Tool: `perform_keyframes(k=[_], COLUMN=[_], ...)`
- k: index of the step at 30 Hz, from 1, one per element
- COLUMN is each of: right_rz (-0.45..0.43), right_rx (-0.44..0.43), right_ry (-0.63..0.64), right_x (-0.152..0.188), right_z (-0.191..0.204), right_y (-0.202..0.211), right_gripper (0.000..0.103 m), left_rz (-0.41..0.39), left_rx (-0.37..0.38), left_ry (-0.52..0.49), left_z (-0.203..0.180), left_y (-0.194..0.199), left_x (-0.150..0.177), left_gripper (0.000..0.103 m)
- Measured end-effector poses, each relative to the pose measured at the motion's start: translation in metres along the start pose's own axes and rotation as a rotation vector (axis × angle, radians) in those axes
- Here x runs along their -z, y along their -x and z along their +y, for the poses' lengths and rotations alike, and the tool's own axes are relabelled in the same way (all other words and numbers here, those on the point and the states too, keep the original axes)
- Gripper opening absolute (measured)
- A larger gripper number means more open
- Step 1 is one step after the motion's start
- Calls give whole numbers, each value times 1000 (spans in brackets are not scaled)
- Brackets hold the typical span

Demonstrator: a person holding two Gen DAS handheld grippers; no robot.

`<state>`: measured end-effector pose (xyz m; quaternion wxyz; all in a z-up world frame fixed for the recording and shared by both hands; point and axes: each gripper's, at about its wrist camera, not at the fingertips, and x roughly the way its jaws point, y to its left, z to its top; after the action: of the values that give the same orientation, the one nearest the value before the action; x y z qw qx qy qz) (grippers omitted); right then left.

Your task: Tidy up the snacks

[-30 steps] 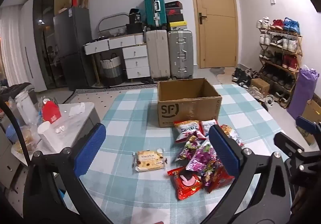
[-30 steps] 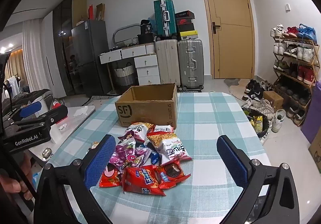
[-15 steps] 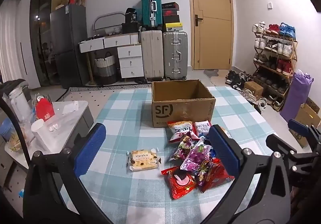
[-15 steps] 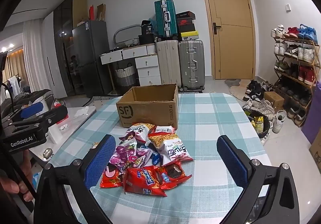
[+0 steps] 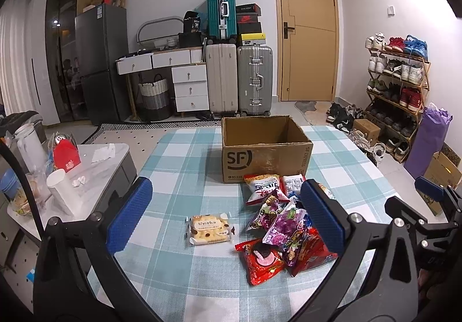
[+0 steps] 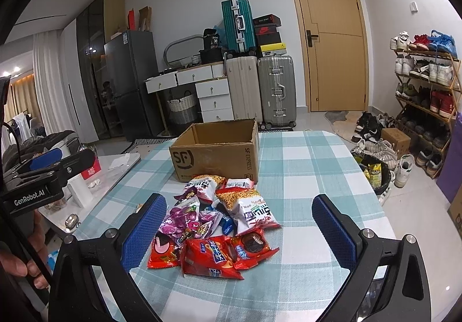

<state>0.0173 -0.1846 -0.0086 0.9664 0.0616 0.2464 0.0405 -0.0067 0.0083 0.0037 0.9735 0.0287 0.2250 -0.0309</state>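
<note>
We could not see the floor of the box (image 5: 265, 145); its near wall hid the bottom, so whether anything lay inside was unclear. In the pile (image 6: 213, 223), most packets overlapped, and the lower ones showed only corners; their print was too small for us to read. From the right wrist view the biscuit pack (image 5: 210, 228) was almost wholly hidden behind the left pad of the right gripper (image 6: 238, 231). The hand (image 6: 20, 264) on the left handle was cut off at the frame edge.

Our left gripper (image 5: 223, 213) hung above the cloth (image 5: 184, 177) with its jaws spread wide, holding nothing and touching nothing; the biscuit pack lay between its pads in the view, alone, just left of the pile. Our right gripper was likewise wide apart and empty, raised over the near end of the pile without contact. The pile lay on the cloth just in front of the box, the farthest packets touching its near wall.
</note>
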Motion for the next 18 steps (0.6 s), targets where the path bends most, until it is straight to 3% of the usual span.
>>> perform_keyframes(k=[18], right_rz=[1], right_rx=[-3], right_ry=[-2], right_x=[0], right_z=[-2], right_y=[1], right_gripper=[103], left_rz=[3], left_rx=[-1], left_ry=[5], left_z=[4], left_y=[-2], left_x=[2], left_gripper=[102])
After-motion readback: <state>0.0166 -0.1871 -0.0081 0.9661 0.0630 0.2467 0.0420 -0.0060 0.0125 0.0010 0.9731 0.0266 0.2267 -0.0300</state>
